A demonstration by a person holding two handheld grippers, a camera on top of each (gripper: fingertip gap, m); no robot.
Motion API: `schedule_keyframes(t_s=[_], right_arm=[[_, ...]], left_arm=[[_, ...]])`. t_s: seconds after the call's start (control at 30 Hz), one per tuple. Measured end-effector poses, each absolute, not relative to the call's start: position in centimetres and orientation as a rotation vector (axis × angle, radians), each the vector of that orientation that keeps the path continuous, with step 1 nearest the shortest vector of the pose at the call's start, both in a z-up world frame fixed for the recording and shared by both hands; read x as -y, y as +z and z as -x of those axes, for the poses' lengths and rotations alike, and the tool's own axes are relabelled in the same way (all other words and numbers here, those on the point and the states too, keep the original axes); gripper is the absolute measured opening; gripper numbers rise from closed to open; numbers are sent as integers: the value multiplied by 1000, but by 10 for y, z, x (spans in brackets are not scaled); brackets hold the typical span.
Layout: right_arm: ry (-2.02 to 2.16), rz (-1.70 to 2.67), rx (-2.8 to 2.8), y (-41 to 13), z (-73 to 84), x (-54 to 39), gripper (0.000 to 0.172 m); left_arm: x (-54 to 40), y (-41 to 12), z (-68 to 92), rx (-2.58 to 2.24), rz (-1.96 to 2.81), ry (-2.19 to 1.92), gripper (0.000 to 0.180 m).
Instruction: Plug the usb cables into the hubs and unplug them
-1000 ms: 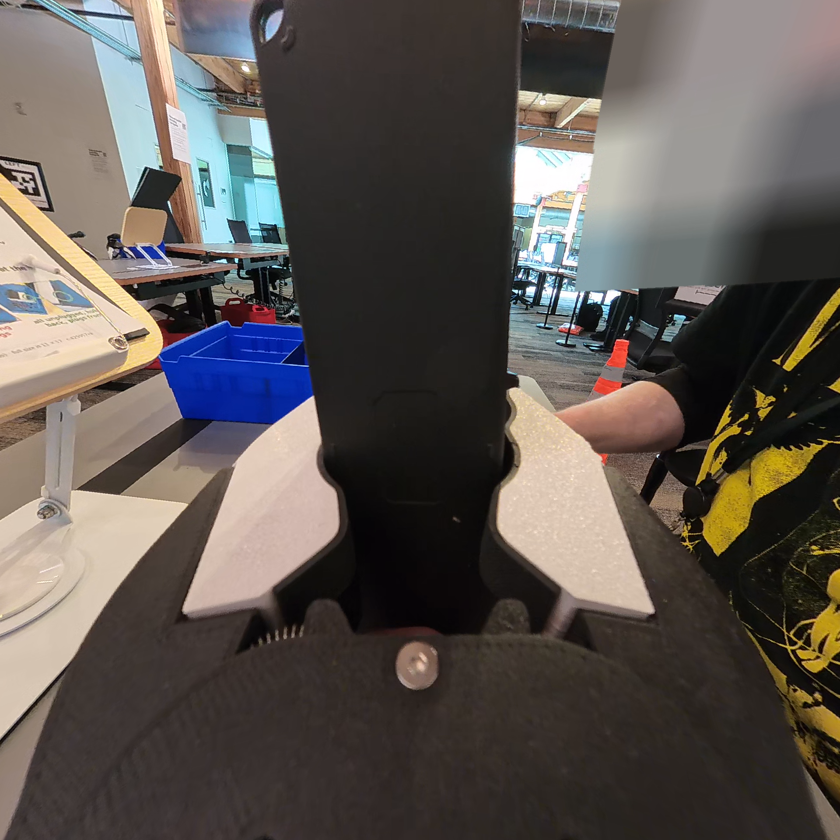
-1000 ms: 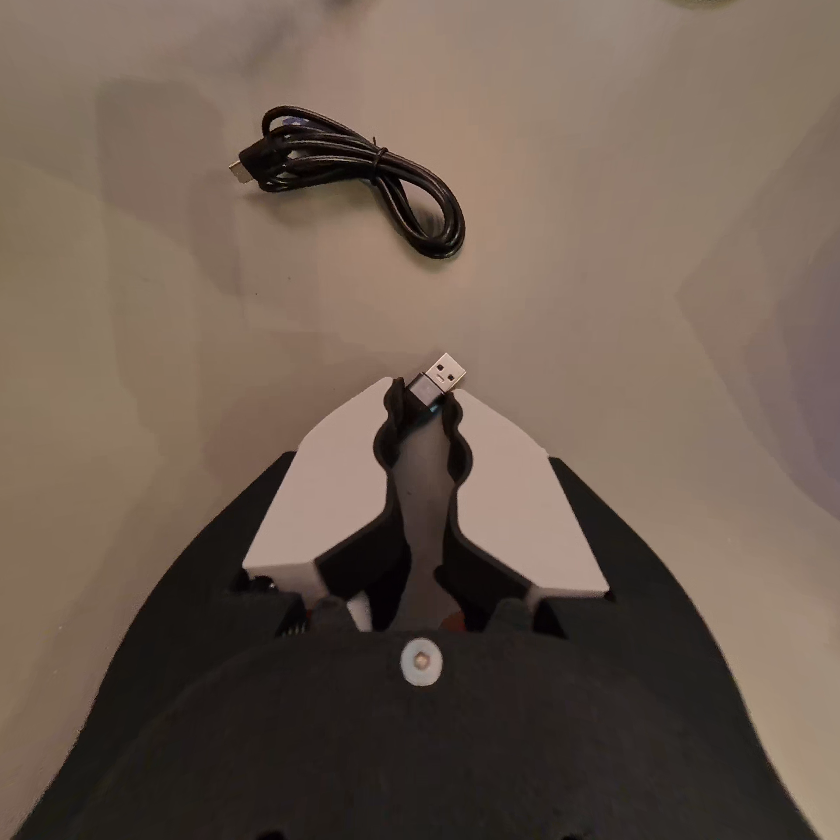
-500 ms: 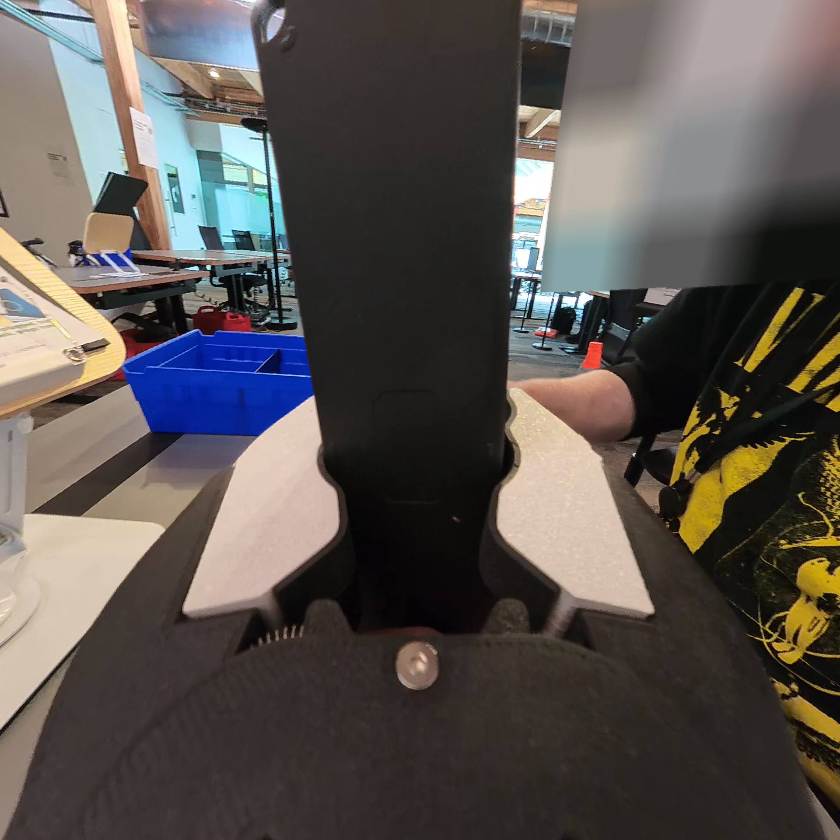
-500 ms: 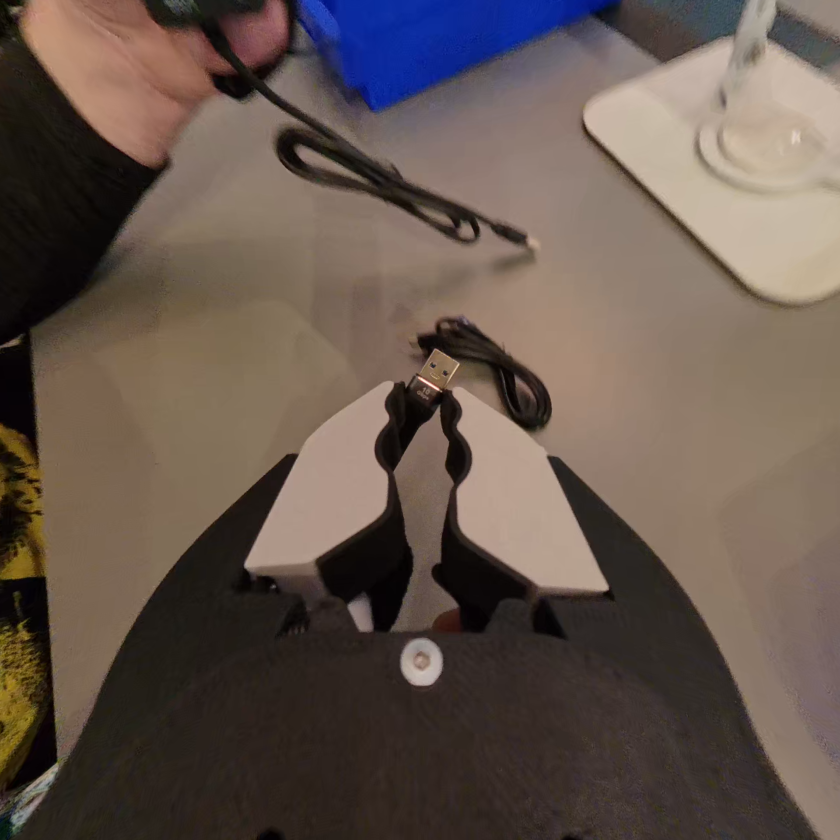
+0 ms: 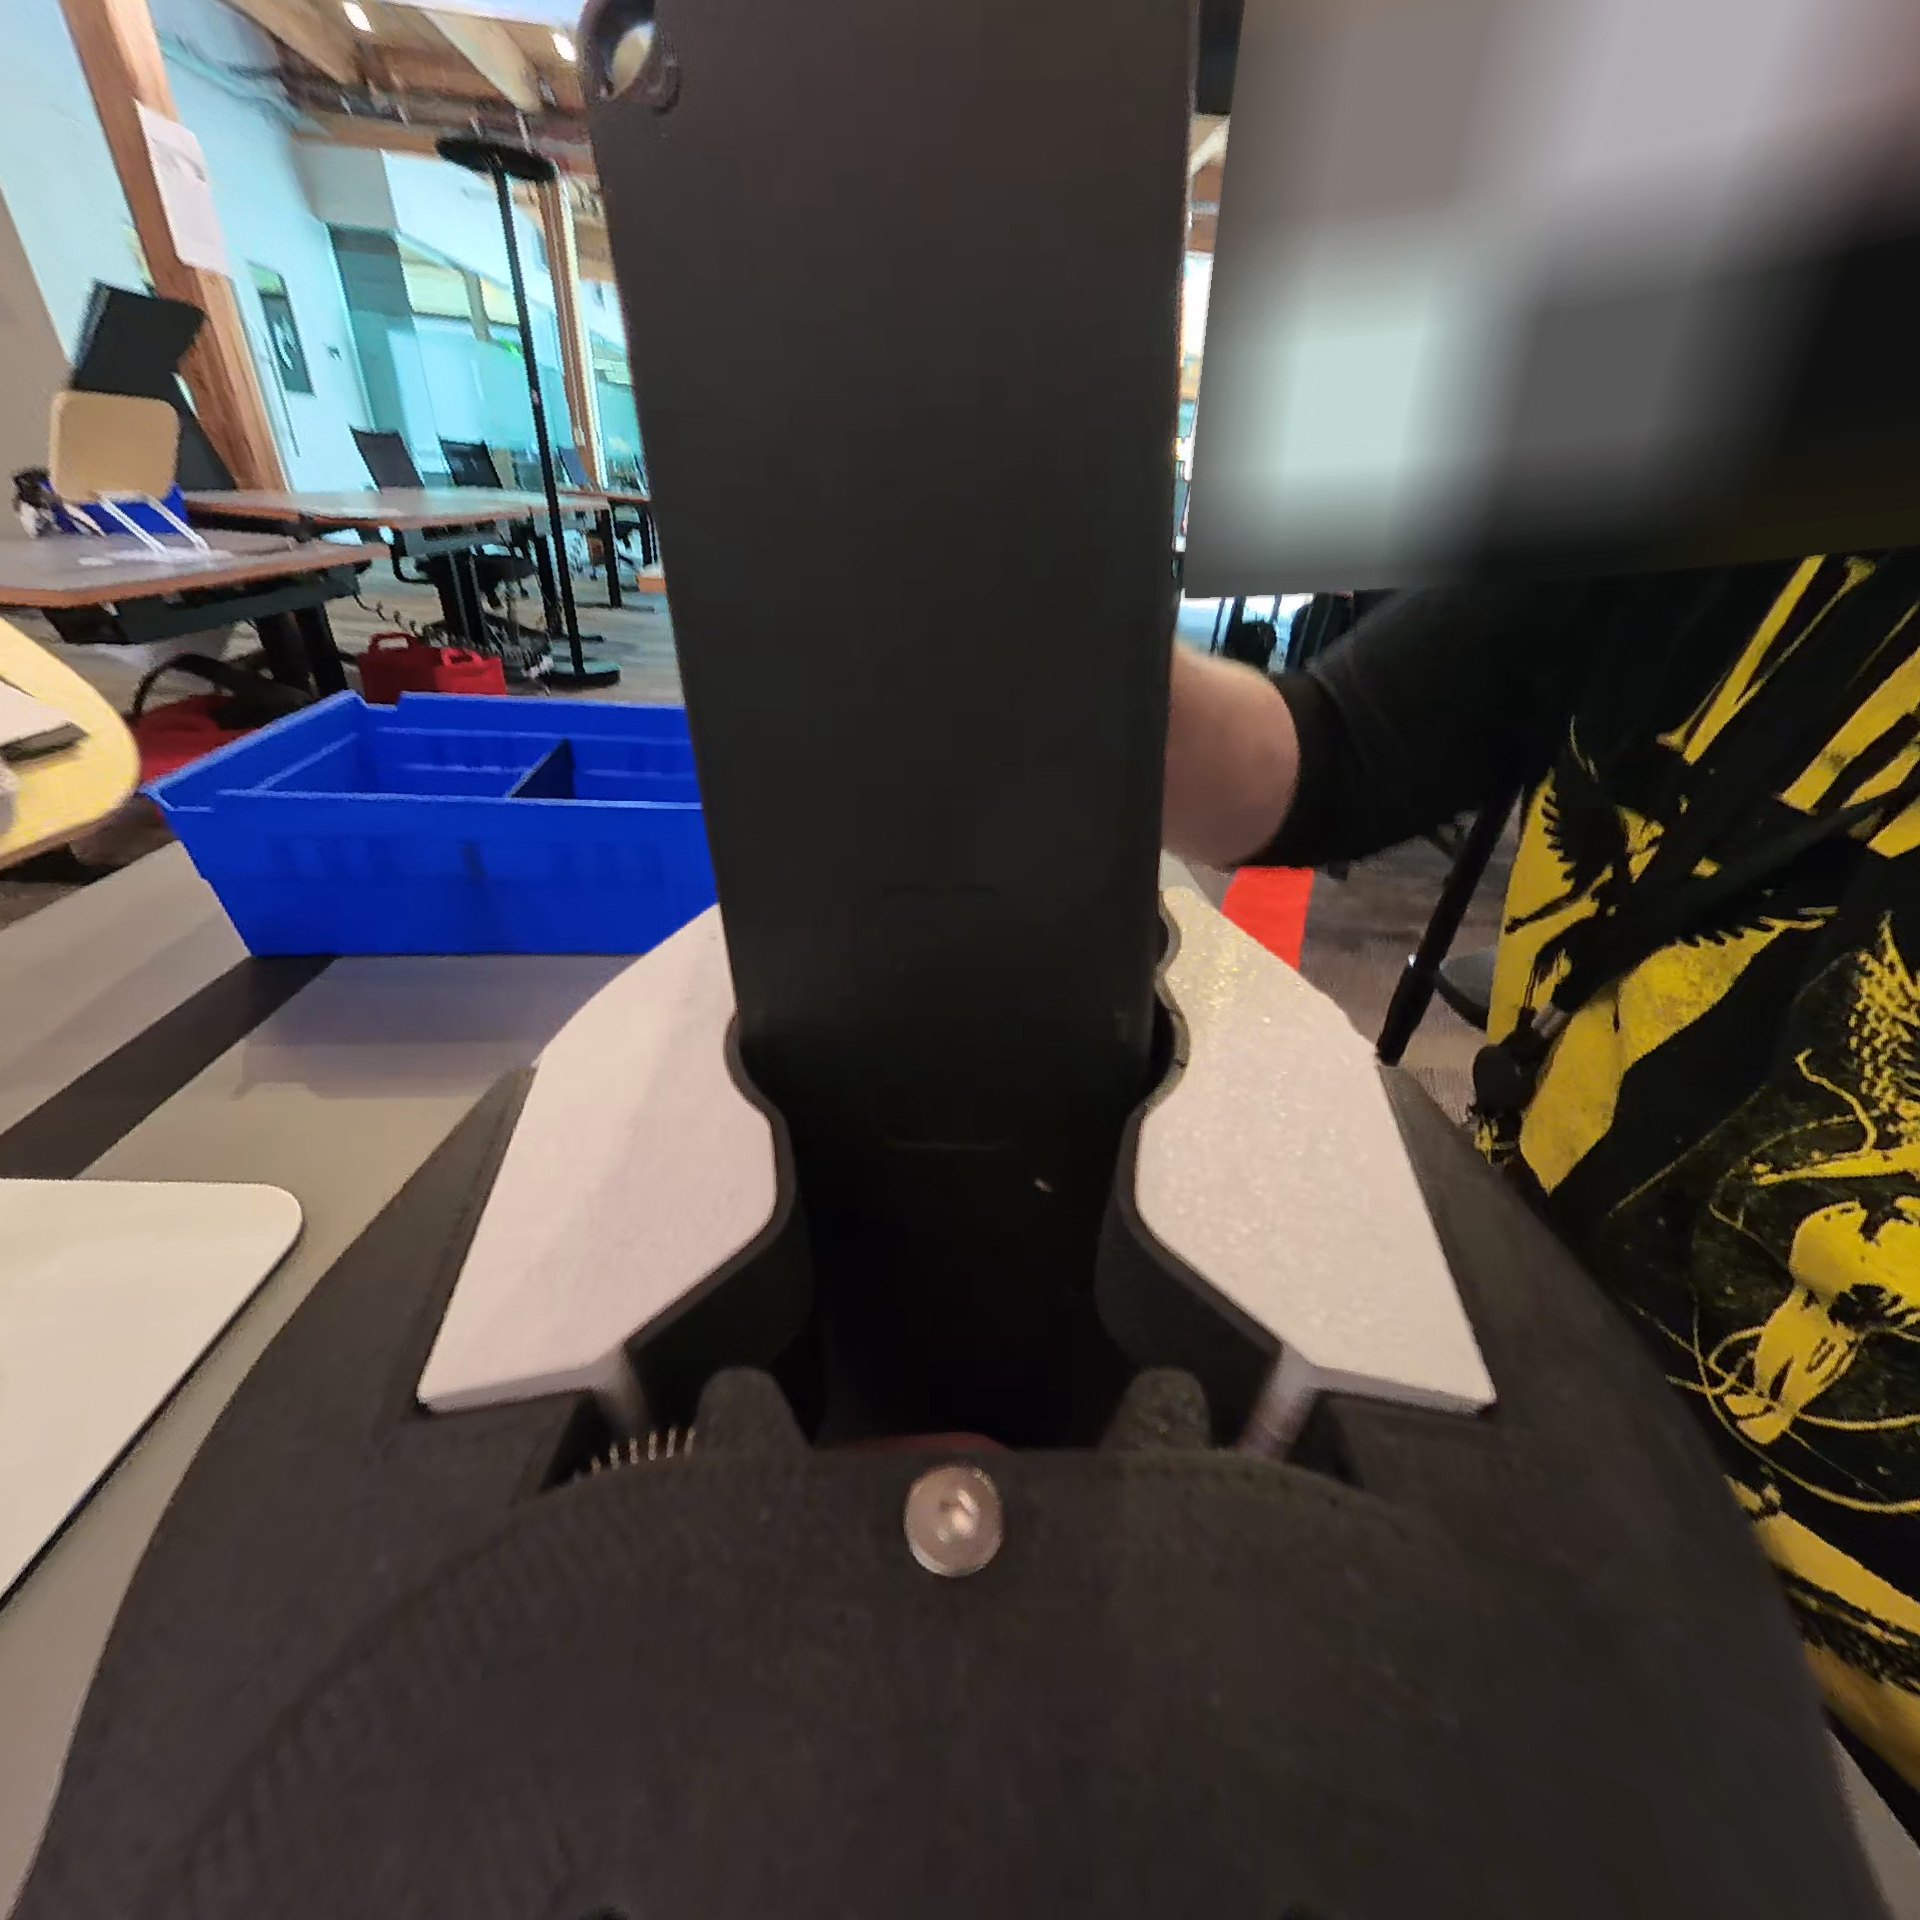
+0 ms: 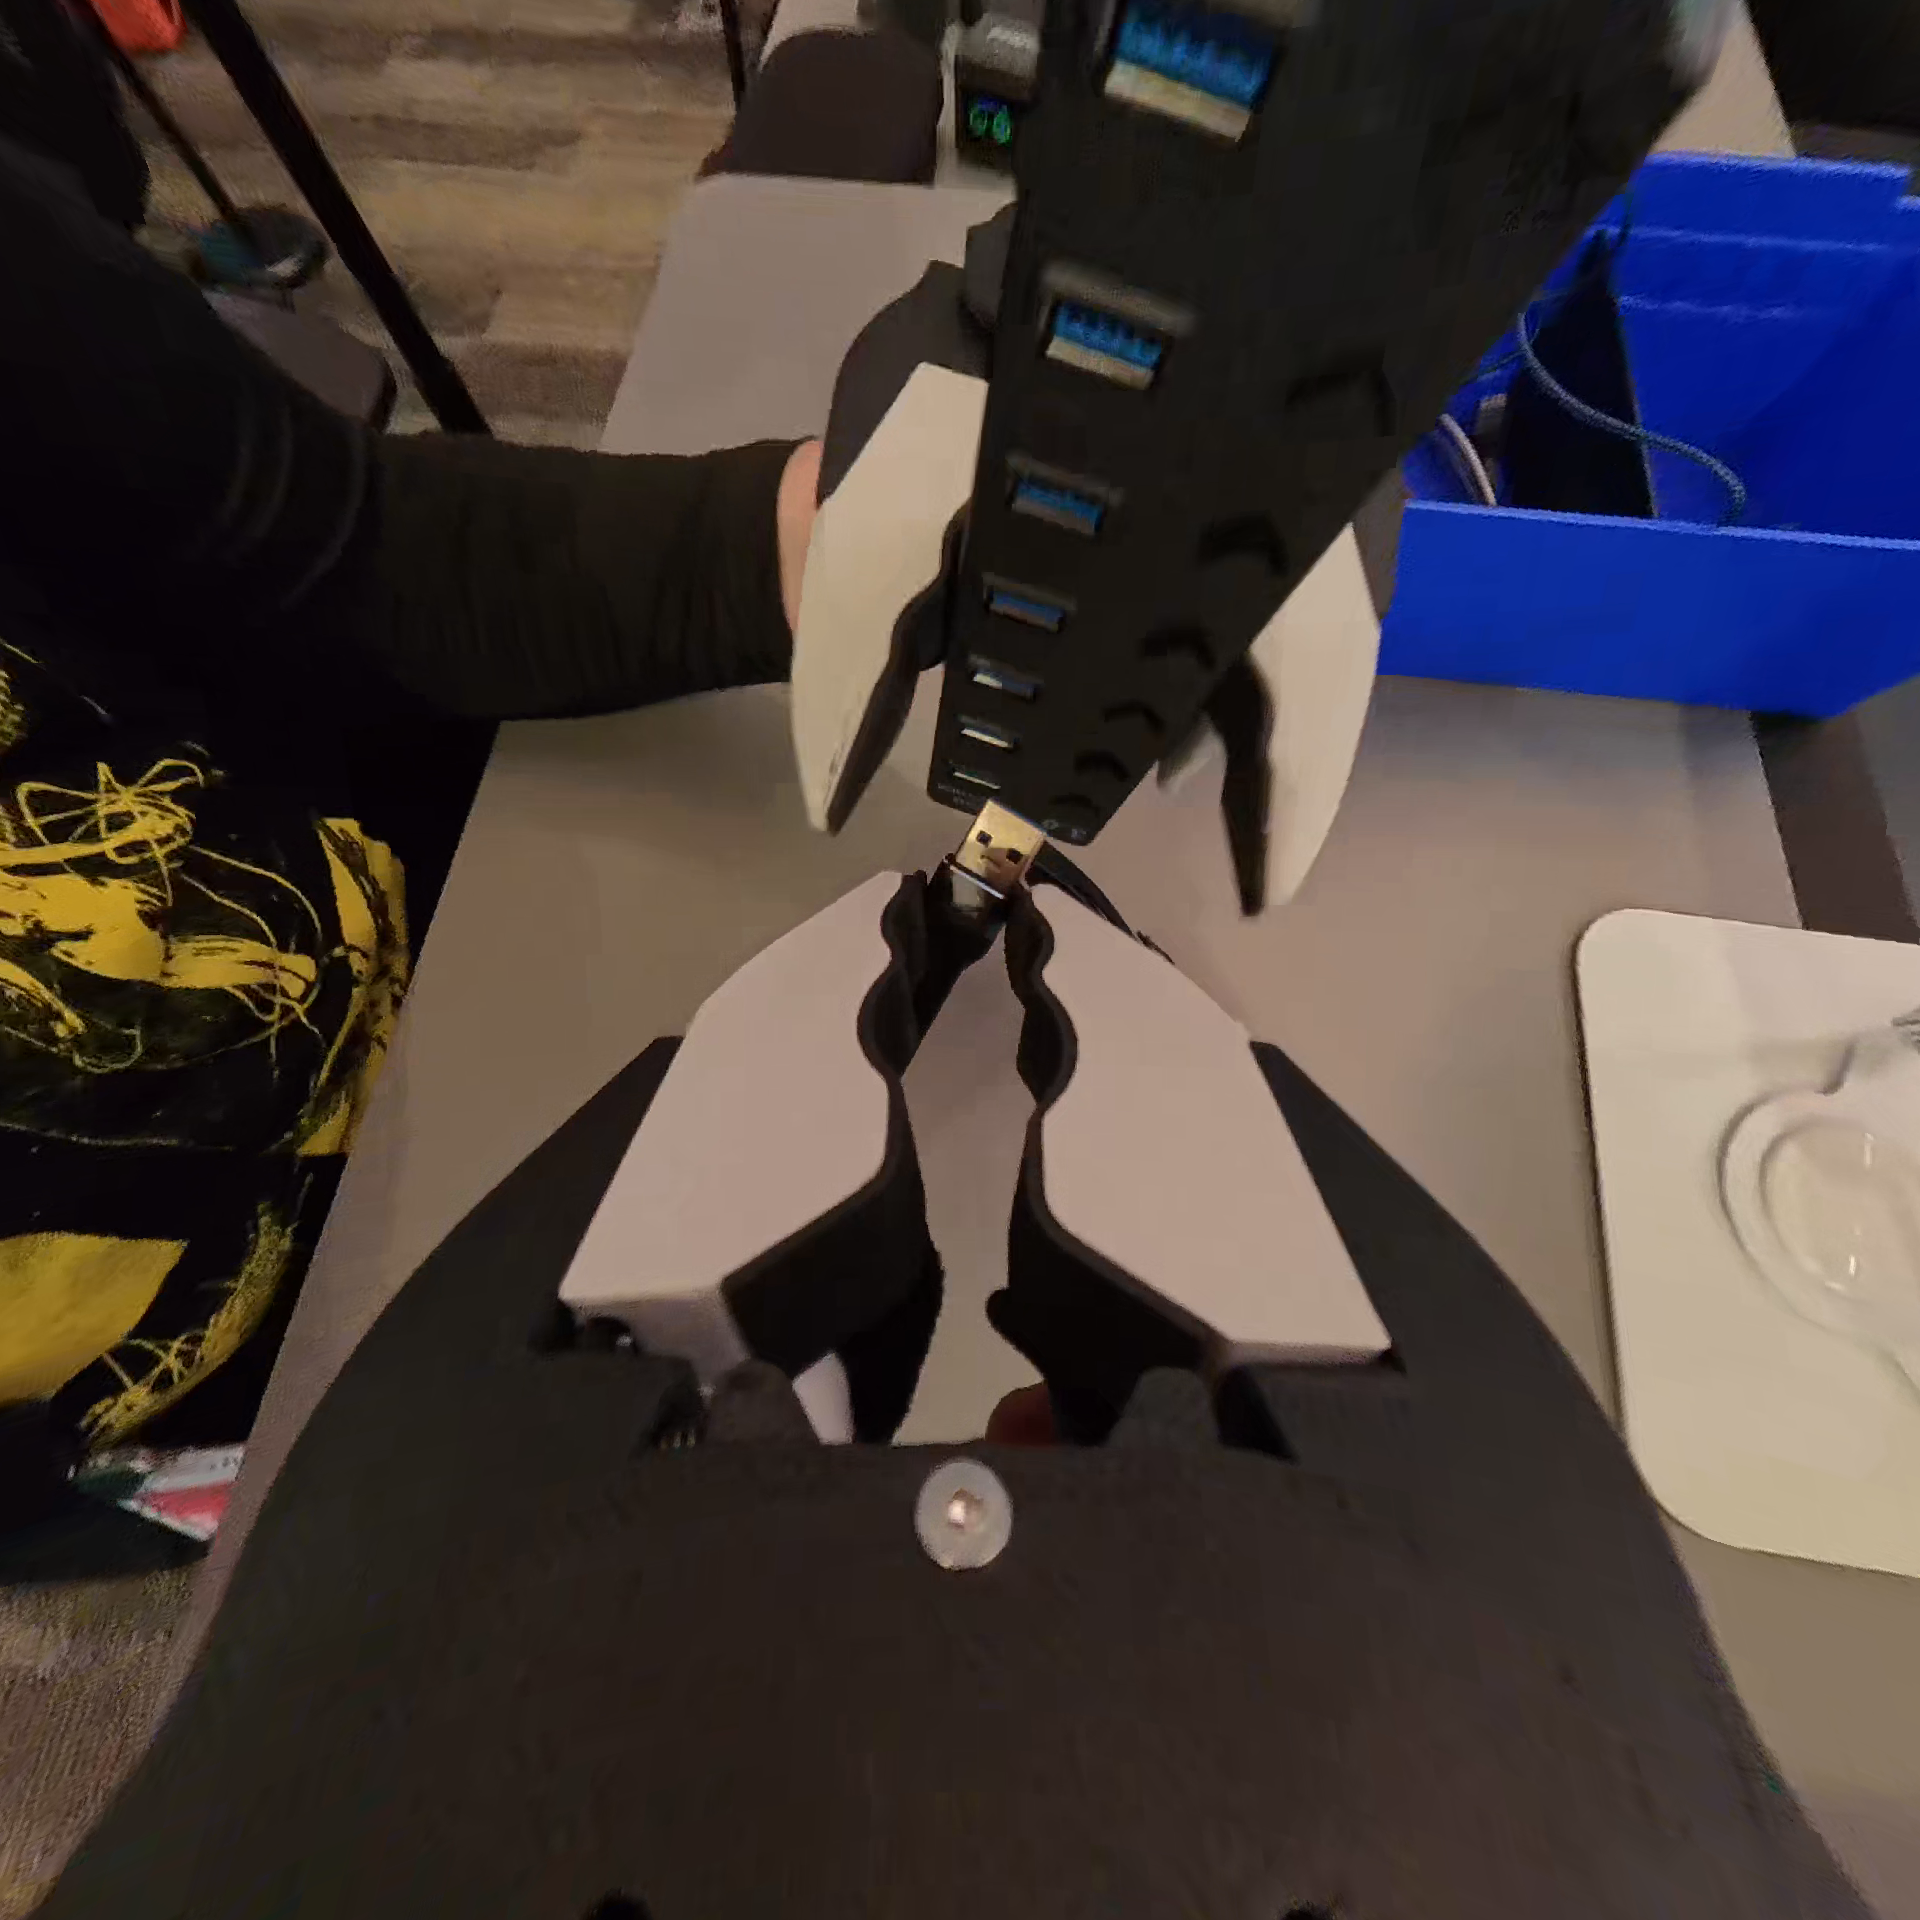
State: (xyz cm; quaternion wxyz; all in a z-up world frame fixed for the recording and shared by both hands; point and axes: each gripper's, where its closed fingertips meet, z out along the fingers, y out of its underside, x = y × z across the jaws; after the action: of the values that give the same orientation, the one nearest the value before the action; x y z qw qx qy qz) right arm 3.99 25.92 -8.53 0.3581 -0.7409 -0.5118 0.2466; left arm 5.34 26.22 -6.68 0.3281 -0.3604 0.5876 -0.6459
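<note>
Black hub (image 6: pixel 1132 499), frame centre, clamped in my left gripper (image 6: pixel 1049 727); my right gripper (image 6: pixel 961 914) pinches the plug (image 6: pixel 1000 854) right at its lowest port. Plug looks skewed, so pushing now could jam or slip it.

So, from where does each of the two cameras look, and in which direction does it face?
Left wrist view: sits on the left gripper, faces level across the table; black USB hub clamped between its fingers, person's forearm behind.
Right wrist view: sits on the right gripper, looks down at the grey table; USB plug in its fingertips, near the hub's lowest port.
Shared: the hub, blue bin, left gripper.
</note>
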Motion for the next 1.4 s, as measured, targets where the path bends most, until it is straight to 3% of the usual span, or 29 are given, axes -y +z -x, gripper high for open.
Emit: schedule_keyframes(t_s=[1.2,1.23,1.4], right_arm=[[746,2028,1559,-81,-42,-253,13],[775,2007,1538,-77,-40,-254,0],[753,2019,1527,-79,-43,-256,0]], left_arm=[[-252,-104,-68,-1745,1043,-1487,69],[-251,-109,-70,-1770,1053,-1453,68],[-256,-103,-71,-1709,1057,-1500,69]])
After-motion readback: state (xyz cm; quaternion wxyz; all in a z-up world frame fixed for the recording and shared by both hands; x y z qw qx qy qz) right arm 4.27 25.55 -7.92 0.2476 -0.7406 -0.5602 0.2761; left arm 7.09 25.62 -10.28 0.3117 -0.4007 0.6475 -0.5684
